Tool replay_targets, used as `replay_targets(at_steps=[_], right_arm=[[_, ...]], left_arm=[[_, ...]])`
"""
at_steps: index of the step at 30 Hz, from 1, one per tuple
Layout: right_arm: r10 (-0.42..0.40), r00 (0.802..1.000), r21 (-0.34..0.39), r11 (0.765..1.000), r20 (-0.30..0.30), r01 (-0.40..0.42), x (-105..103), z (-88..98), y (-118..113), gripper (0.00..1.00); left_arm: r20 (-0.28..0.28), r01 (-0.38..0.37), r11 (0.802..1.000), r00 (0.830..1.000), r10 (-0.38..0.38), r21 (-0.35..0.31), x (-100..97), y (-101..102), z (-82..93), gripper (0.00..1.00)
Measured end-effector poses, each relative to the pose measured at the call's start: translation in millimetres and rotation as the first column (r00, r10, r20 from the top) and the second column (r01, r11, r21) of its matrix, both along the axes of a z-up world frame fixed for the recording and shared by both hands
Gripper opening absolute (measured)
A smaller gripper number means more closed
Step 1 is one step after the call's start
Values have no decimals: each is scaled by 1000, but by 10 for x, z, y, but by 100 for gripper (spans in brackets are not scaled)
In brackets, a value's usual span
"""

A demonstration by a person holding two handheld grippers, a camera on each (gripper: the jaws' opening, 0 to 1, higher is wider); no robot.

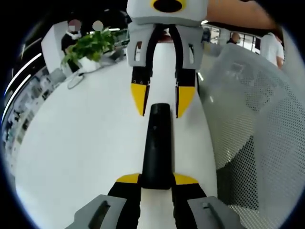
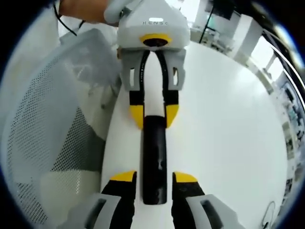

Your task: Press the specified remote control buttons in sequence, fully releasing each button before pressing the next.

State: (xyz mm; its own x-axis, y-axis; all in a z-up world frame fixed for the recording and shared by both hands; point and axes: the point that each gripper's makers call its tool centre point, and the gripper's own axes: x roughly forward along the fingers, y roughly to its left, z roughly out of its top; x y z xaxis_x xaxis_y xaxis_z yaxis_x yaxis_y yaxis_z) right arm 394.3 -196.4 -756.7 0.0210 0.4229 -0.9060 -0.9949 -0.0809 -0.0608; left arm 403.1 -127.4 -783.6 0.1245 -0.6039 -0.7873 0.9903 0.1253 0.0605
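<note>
Left gripper view shows the black remote (image 1: 156, 148) lying long and thin on the white worktop (image 1: 86, 143). Its near end sits between my left gripper's (image 1: 156, 180) yellow-tipped fingers (image 1: 127, 179). They look closed on the sides of the remote, holding it still. My right gripper (image 1: 163, 100) comes in from the far side, with one yellow tip on each side of the remote's far end. Its fingers are partly open there, and I cannot tell if they touch the remote.

Right gripper view shows the same thing from the other end. The remote (image 2: 155, 160) lies between my right gripper's (image 2: 155, 179) fingers (image 2: 125, 177), with thin strips of white worktop (image 2: 224, 124) showing on each side, so these fingers are a little open and holding nothing. The left gripper (image 2: 154, 114) is at the far end, its tips close against the remote.

I think the remote is light, hard and smooth, so it could slide on the slick worktop when I push a button. I would hold it by its long side edges near one end, and keep the top free. I cannot make out the buttons. A white mesh chair (image 1: 257, 129) stands beside the worktop, and a green plant (image 1: 90, 45) sits far back.
</note>
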Motion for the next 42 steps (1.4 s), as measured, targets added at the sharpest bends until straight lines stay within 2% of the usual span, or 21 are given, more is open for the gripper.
replay_targets(at_steps=[5,21,42], right_arm=[[-25,1000,-1,1000,-13,25,2,-50,-84,30],[-66,997,-36,997,-35,64,33,-198,-332,30],[-66,997,-40,997,-49,64,69,-278,-394,23]], left_arm=[[1,-1,1000,1000,1,2,-3,-3,8,23],[-1,-4,1000,1000,4,9,-4,-4,-2,23],[-14,1,1000,1000,0,17,3,-4,-1,23]])
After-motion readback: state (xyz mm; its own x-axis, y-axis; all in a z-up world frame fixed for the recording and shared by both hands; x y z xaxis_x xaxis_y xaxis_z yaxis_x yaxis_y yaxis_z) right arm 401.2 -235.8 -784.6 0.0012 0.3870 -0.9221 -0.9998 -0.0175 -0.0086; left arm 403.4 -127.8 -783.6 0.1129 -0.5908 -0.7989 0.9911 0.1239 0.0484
